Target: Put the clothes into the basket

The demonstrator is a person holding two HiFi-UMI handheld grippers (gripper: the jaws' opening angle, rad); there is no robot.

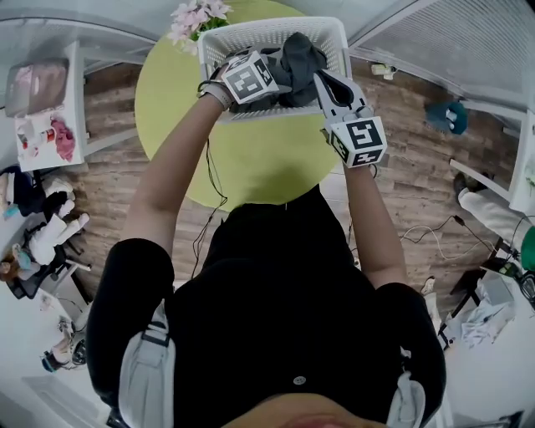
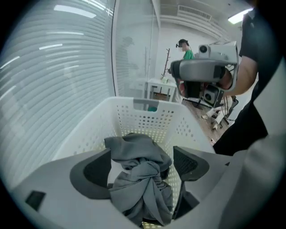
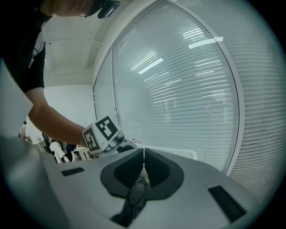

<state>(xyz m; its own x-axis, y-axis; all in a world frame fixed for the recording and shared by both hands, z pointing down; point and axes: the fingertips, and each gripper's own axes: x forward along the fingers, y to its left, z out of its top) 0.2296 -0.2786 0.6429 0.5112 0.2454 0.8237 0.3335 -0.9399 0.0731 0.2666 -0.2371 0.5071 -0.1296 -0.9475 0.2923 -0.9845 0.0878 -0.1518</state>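
Your right gripper (image 1: 324, 84) had its jaws pinched together on a fold of the dark grey garment (image 1: 301, 63), and in the right gripper view a twisted strip of it (image 3: 137, 194) trailed from the closed pads towards the bottom of the frame. Your left gripper (image 1: 276, 79) stood wide, with the cloth between its pads but neither pad pressing on it.

In the left gripper view the garment (image 2: 140, 179) was bunched and knotted. Its long axis ran from the middle of the frame to the bottom edge, inside the white perforated basket (image 2: 147, 118). In the head view the bundle sat in the right half of the basket (image 1: 276, 25), at top centre.

The basket stood on a round yellow-green table (image 1: 251, 159) beside pink flowers (image 1: 196, 17), over a wooden floor (image 1: 109, 201). White blinds (image 2: 53, 67) filled the left of the left gripper view.
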